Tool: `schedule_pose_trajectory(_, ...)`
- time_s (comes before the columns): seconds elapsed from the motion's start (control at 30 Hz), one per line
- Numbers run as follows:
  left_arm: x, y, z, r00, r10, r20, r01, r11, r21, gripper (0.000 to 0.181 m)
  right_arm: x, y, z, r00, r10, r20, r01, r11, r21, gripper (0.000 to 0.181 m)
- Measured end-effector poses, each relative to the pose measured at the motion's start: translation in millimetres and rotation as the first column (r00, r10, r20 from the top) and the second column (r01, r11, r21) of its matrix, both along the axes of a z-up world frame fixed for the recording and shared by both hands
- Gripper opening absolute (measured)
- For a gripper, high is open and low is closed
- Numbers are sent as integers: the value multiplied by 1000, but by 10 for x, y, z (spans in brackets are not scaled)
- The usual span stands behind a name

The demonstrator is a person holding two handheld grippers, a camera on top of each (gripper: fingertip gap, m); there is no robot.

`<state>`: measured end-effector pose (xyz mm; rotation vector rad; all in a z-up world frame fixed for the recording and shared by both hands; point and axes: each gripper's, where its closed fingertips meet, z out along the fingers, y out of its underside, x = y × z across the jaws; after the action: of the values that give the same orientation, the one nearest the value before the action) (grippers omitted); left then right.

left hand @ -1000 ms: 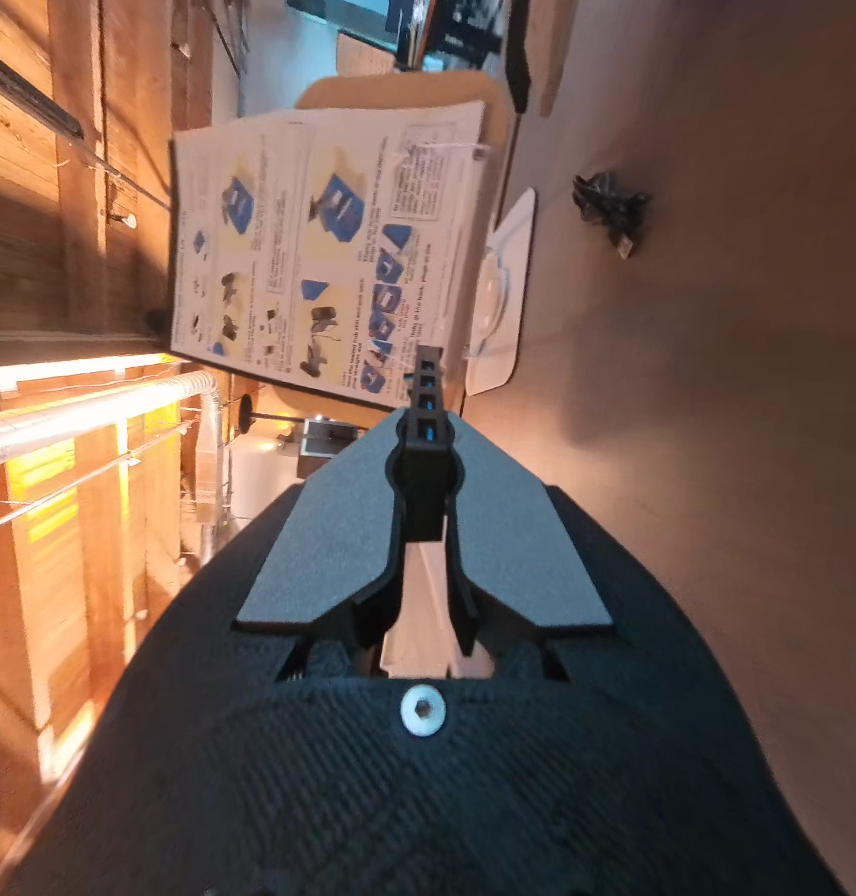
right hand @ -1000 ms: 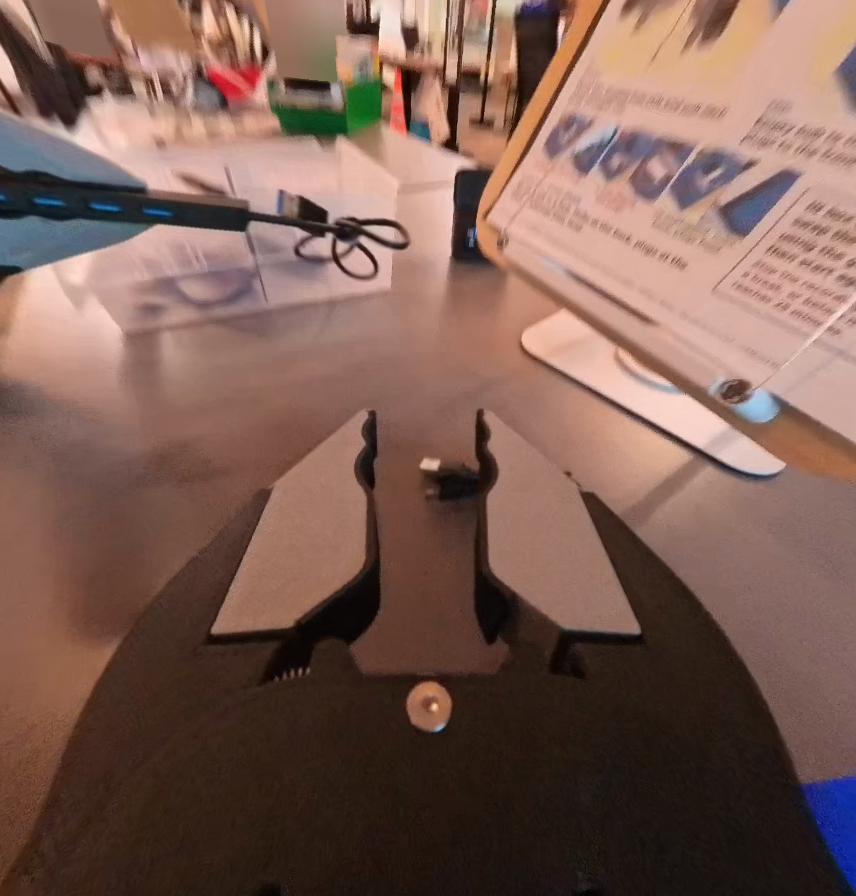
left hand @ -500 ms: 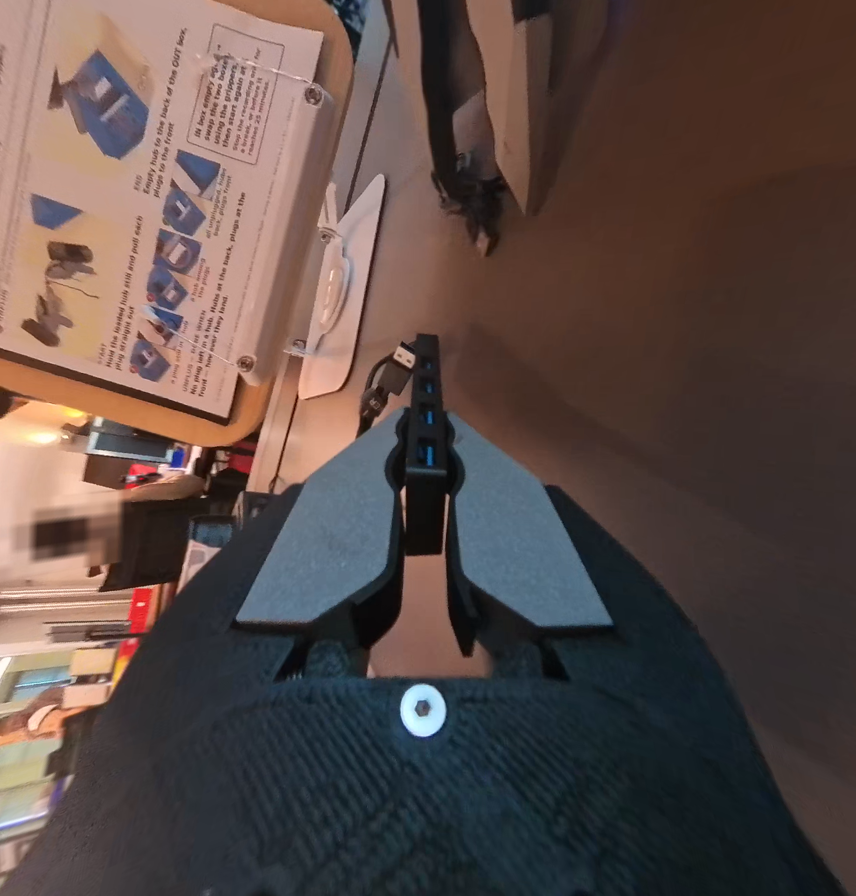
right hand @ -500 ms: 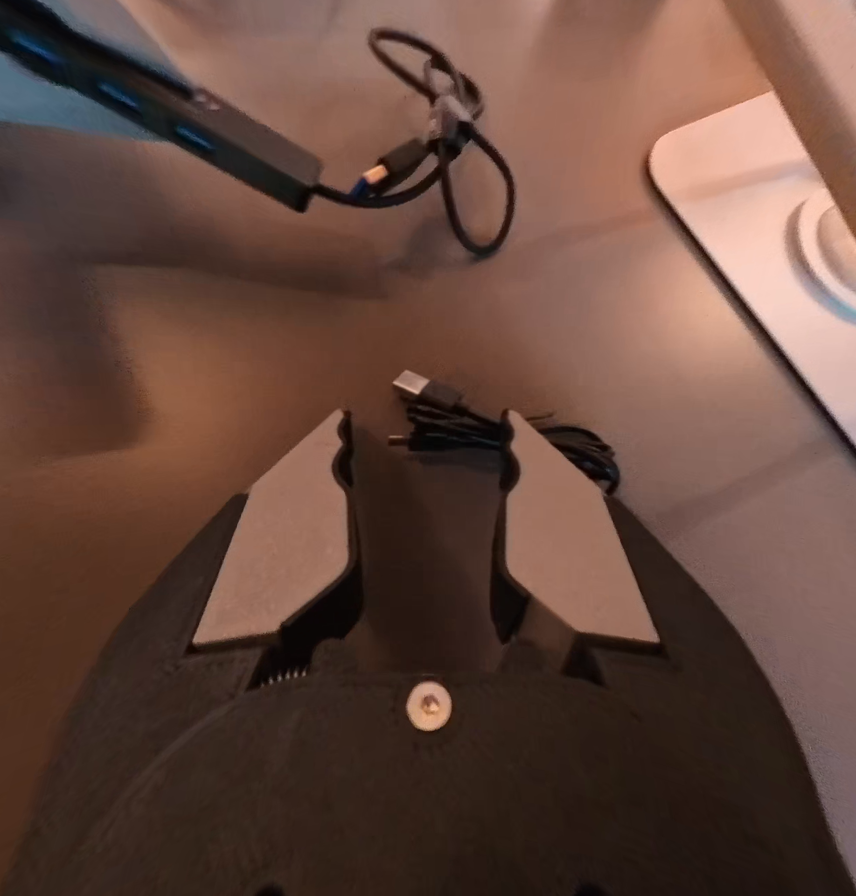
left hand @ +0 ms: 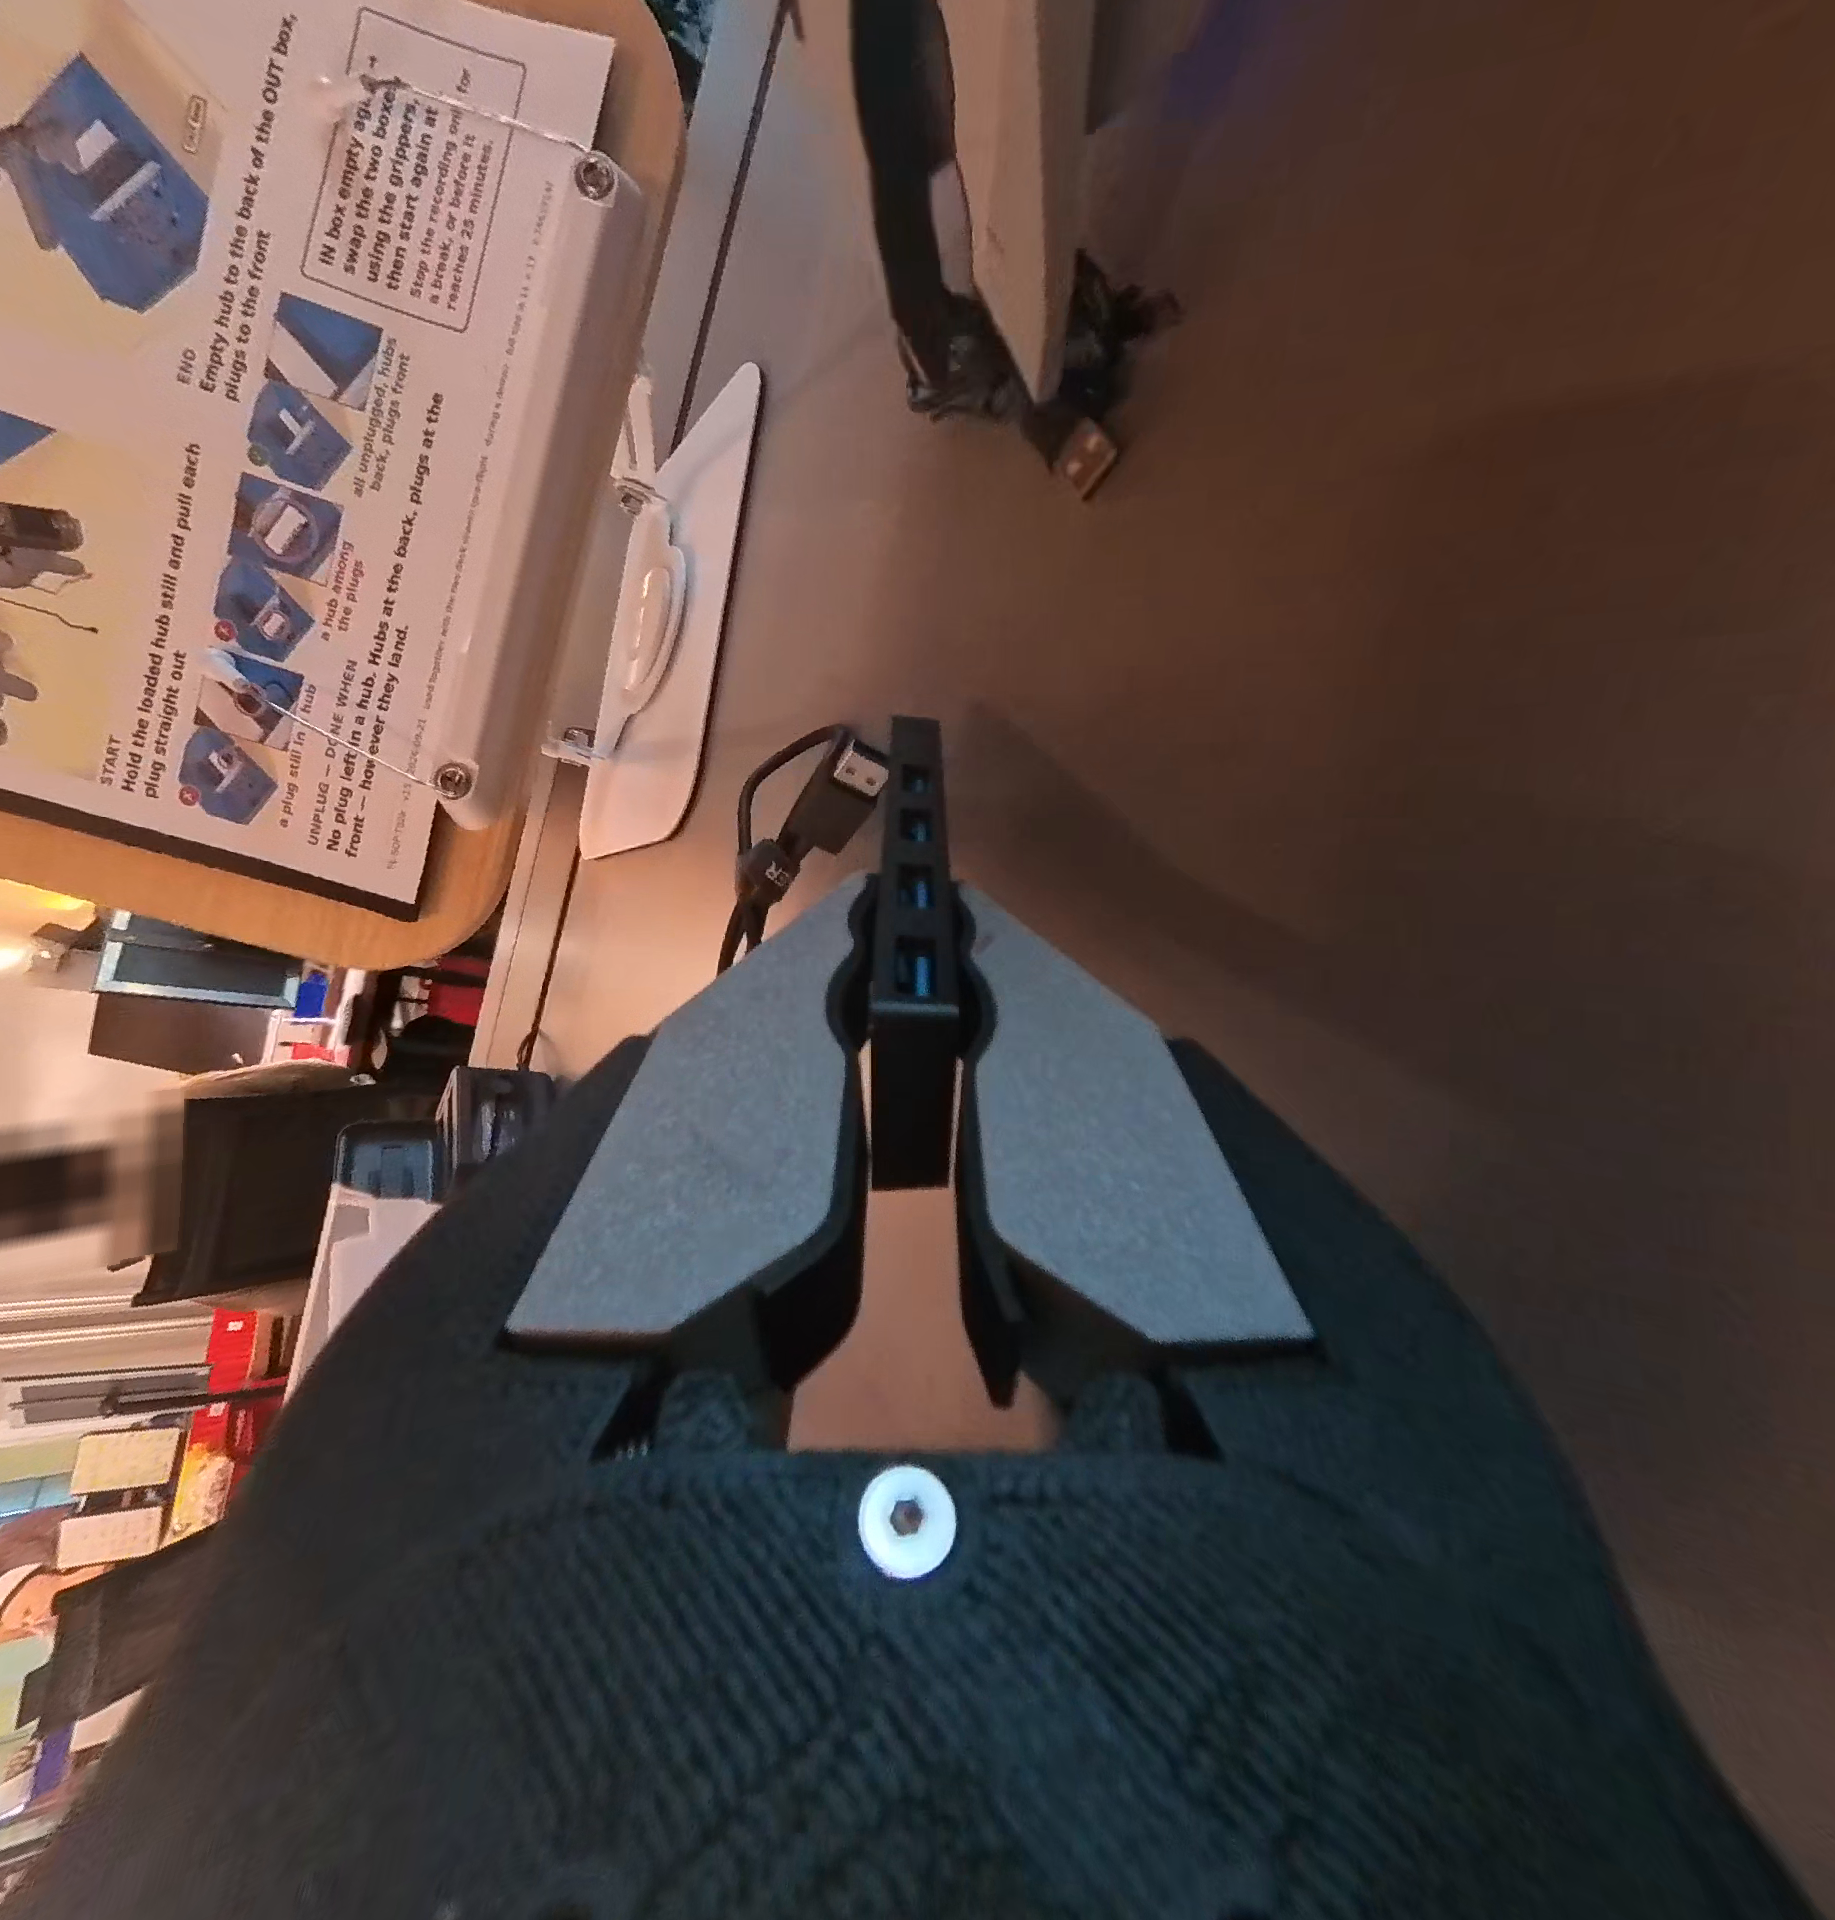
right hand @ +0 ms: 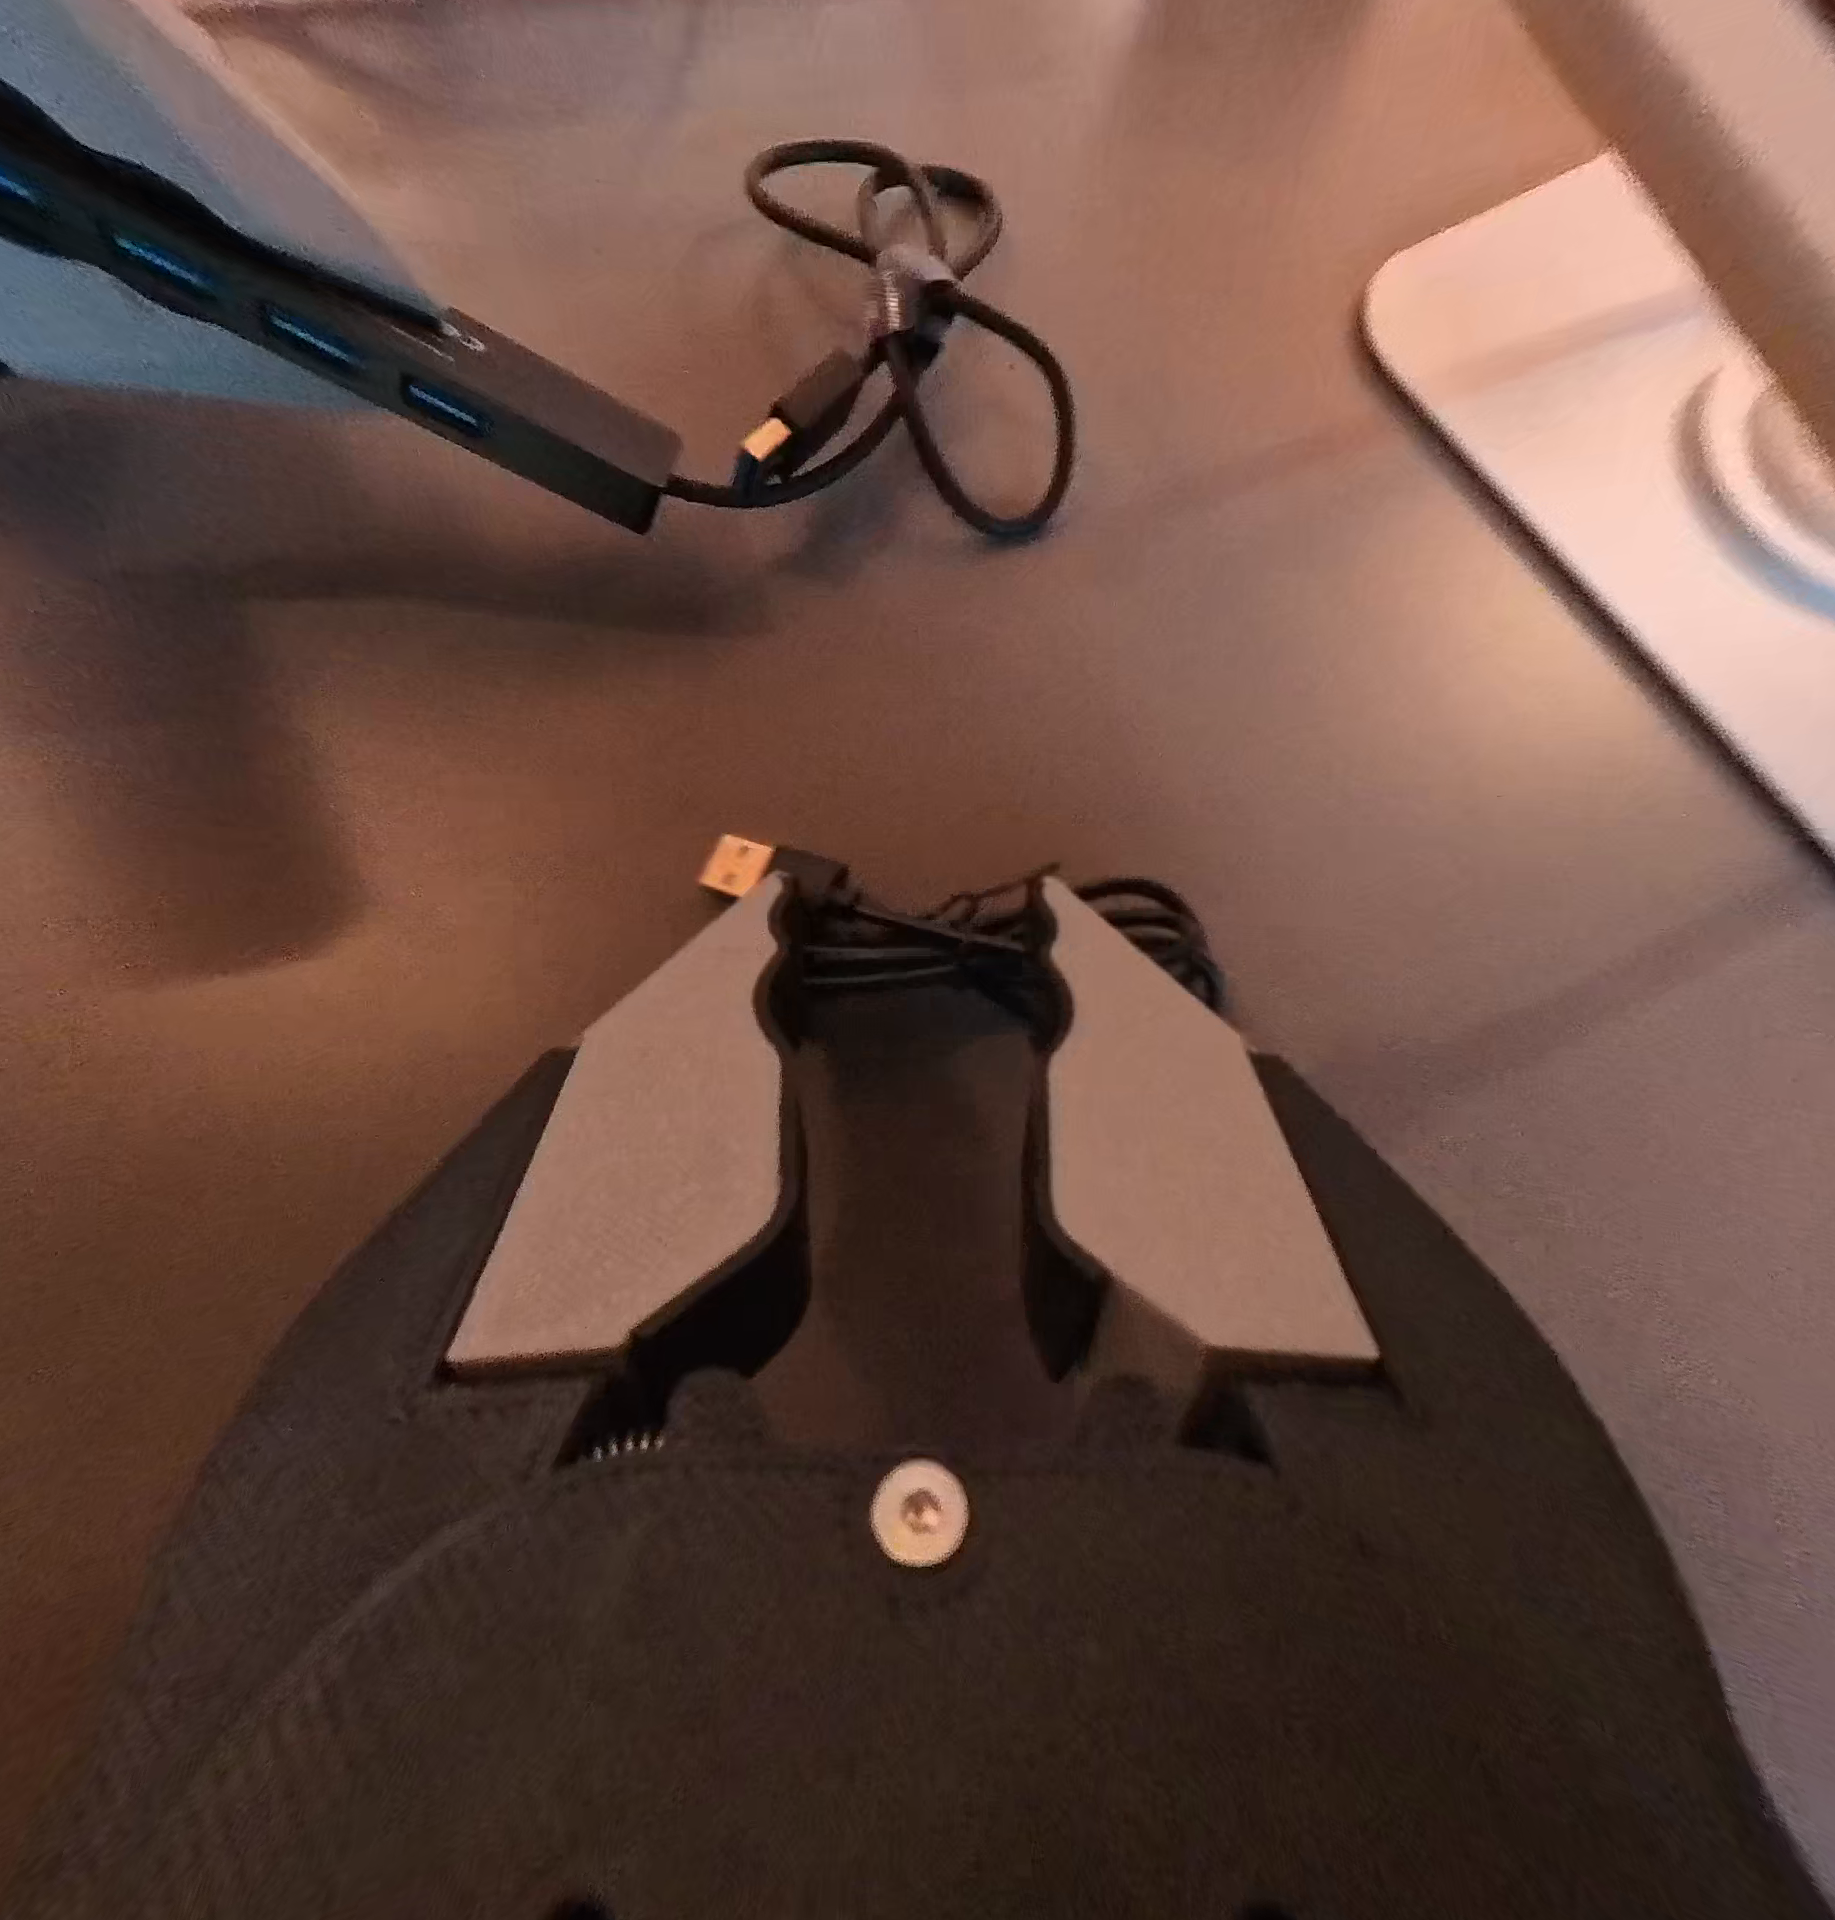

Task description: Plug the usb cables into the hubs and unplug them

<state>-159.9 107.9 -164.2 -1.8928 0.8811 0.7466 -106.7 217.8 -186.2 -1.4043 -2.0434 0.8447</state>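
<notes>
Since half a second ago your right gripper [right hand: 913, 914] has dropped onto the bundled cable [right hand: 928, 940] on the table [right hand: 1308, 727], so its fingers, apart, now straddle the coil with the plug [right hand: 738, 864] poking out just past the left fingertip. Your left gripper [left hand: 913, 951] has barely shifted and stays clamped on the hub [left hand: 911, 935], held low over the table with its own lead [right hand: 923, 312] trailing beside it. You look set to close on the cable next, but aim nearer the plug, since a grip on the loose coil will likely leave it hard to steer into a port.
</notes>
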Motion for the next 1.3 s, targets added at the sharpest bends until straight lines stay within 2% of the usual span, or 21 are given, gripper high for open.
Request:
schedule_pose_trajectory(0.17,2,-7,-8,1000,1,-6,-1,1000,-1,9,15,-89,-19,1000,7,26,-7,1000,-21,27)
schedule_pose_trajectory(0.37,9,-16,-9,1000,5,-28,-5,1000,4,8,-74,-76,-32,999,-53,-5,53,998,-25,24)
schedule_pose_trajectory(0.43,8,-19,-9,1000,7,-26,-6,1000,5,8,-83,-58,-35,997,-83,-1,83,996,-29,9)
schedule_pose_trajectory(0.47,7,-20,-6,1000,7,-24,-7,1000,6,8,-90,-51,-36,995,-100,0,100,995,-29,7)
schedule_pose_trajectory(0.73,14,-21,-12,999,6,-38,-5,1000,7,9,-130,18,-35,986,-166,-18,167,982,93,3)
schedule_pose_trajectory(1.03,17,-22,-19,999,4,-47,-4,1000,6,9,-128,220,336,946,-273,-173,268,962,-53,2)
schedule_pose_trajectory(1.17,17,-22,-16,999,4,-51,-4,1000,9,9,-107,300,403,931,-302,-205,299,953,-49,0)
schedule_pose_trajectory(1.3,17,-23,-15,999,4,-52,-4,1000,9,9,-116,295,358,935,-296,-195,299,954,-13,0)
